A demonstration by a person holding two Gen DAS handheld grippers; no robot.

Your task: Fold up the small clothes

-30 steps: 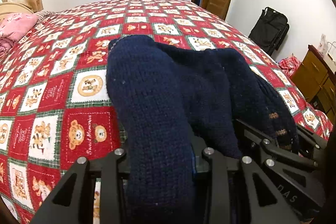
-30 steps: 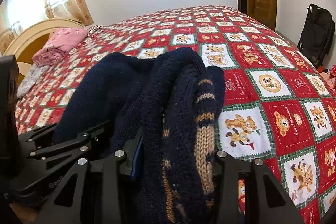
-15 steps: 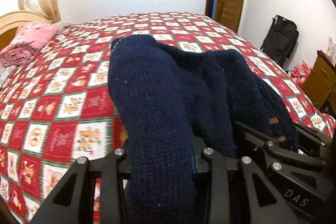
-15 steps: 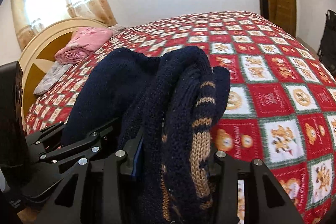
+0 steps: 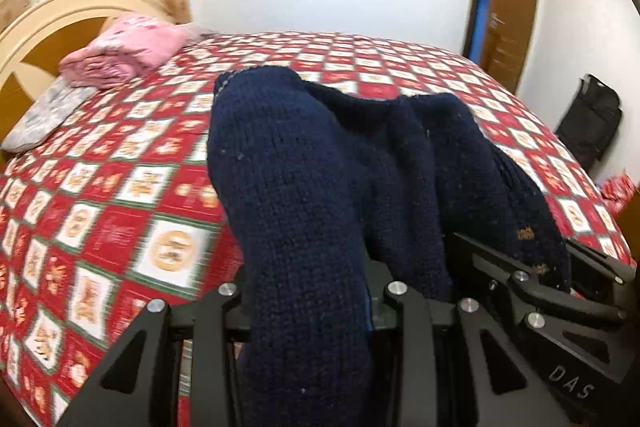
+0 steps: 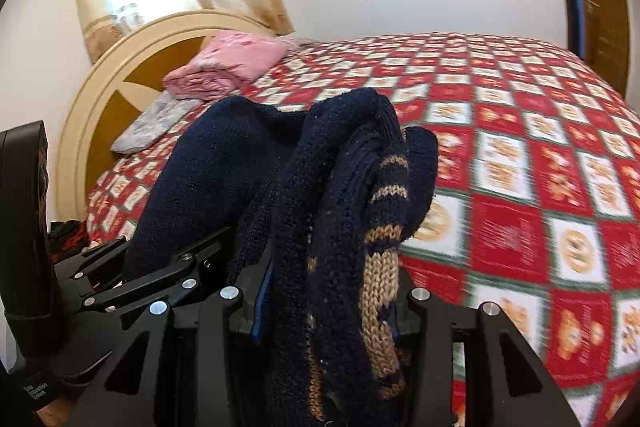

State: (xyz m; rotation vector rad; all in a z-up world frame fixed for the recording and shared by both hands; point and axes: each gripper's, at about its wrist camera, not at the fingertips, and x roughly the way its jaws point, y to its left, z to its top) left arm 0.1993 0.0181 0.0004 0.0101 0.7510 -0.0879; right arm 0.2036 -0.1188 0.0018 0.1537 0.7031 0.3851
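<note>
Seemingly both claws tilted down, sweater-laden (image 5: pixel 304 187).

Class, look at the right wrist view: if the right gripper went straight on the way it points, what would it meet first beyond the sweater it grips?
Probably the red and white checked bedspread; the right gripper points down toward it, though the navy knitted sweater hides part of that line.

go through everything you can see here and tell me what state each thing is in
Sweater: bunched, held off the bed by both claws.
Left claw: shut on sweater.
Right claw: shut on sweater.
Pink clothes: folded, by the headboard.
Door: open.
</note>
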